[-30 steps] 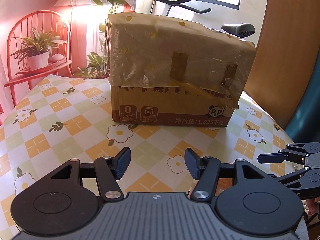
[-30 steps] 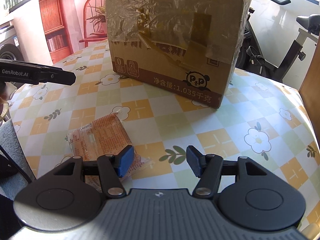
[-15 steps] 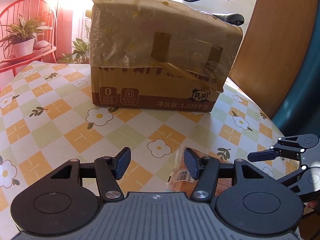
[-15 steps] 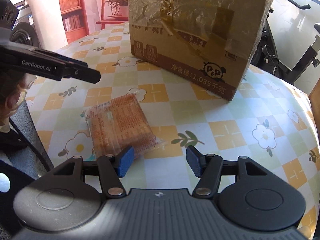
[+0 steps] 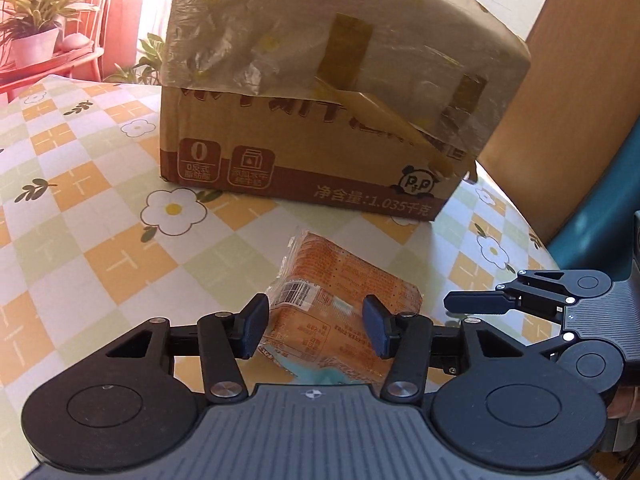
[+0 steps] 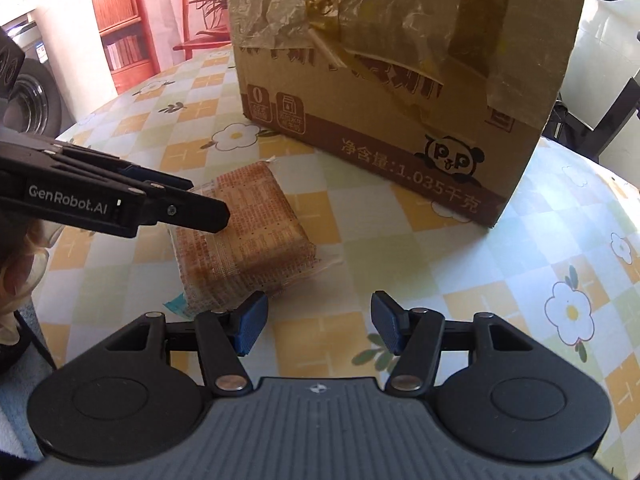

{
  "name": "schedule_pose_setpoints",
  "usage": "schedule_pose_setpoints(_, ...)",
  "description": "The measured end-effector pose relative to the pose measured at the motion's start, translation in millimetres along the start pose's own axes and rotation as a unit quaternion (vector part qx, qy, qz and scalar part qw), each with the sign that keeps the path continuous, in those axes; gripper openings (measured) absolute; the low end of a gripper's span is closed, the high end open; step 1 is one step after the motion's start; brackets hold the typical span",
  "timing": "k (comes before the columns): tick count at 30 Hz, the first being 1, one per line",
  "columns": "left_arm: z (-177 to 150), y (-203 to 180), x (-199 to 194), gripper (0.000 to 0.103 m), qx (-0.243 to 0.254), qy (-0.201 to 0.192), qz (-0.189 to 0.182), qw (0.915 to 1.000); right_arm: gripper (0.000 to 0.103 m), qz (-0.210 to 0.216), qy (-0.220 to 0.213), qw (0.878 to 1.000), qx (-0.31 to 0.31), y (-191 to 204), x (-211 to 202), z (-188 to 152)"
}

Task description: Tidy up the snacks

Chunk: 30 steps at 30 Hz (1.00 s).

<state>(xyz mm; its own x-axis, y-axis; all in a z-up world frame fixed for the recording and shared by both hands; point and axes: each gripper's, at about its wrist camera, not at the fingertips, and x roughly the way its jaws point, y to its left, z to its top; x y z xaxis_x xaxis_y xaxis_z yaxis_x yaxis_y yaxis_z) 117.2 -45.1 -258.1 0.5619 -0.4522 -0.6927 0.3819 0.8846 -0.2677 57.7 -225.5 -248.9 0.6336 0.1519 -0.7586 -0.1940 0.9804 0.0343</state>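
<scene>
**Left gripper straddling the snack pack, nothing clamped**

Starting on my left: the left gripper (image 5: 314,326) is angled down at the worktop (image 5: 100,240), and its jaws have just been closing in. The snack pack (image 5: 340,300), an orange printed wrapper with a barcode patch, sits between the two blue pads in the left wrist view, its near end showing in the gap. I see daylight between each pad and the wrapper, so the jaws stand apart and press on nothing. From the right wrist view the left gripper's black finger (image 6: 192,210) reaches over the pack's left edge; whether it touches the wrapper I cannot tell.

The pack lies flat on the flowered, checked cloth, in front of the cardboard box (image 5: 320,100) and clear of it, a strip of cloth showing between them. The box stands upright behind, its top wrapped in crinkled film and tape, a panda logo near its lower right corner.

Moving right: my right gripper (image 6: 318,326) hovers over bare cloth, jaws apart with nothing between them. The pack is up and to the left of it in its own view; the left blue pad (image 6: 250,328) sits just beside the pack's near corner. In the left wrist view the right gripper (image 5: 472,304) shows at the right edge, just beside the pack.
</scene>
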Motion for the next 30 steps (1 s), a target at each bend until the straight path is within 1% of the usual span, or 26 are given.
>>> schedule_pose_setpoints(5,8,6,7,0.052,-0.008,-0.002,0.007,0.9999,0.060,-0.008,-0.017,0.999,0.030,-10,1,6)
schedule_pose_setpoints(10,8,6,6,0.052,-0.003,0.001,0.006,1.0000,0.060,0.001,-0.021,1.000,0.021,-7,-13,-2)
schedule_pose_setpoints(15,8,4,4,0.052,0.005,0.007,0.006,0.9999,0.060,0.013,-0.042,0.999,0.015,-1,-31,-7)
schedule_pose_setpoints(17,7,4,4,0.052,0.006,0.011,0.002,0.9999,0.063,0.024,-0.047,0.999,0.014,3,-32,-6)
schedule_pose_setpoints(24,5,5,3,0.052,0.013,0.016,-0.003,0.9998,0.066,0.048,-0.039,0.998,0.006,19,-16,0)
schedule_pose_setpoints(27,6,6,5,0.052,0.010,0.019,-0.008,0.9997,0.068,0.054,-0.034,0.998,0.020,20,-2,3)
schedule_pose_setpoints(28,7,6,5,0.052,0.010,0.021,-0.010,0.9997,0.071,0.055,-0.031,0.998,0.028,20,3,4)
schedule_pose_setpoints(30,7,5,7,0.051,0.010,0.024,-0.016,0.9995,0.071,0.054,-0.026,0.997,0.048,17,13,5)
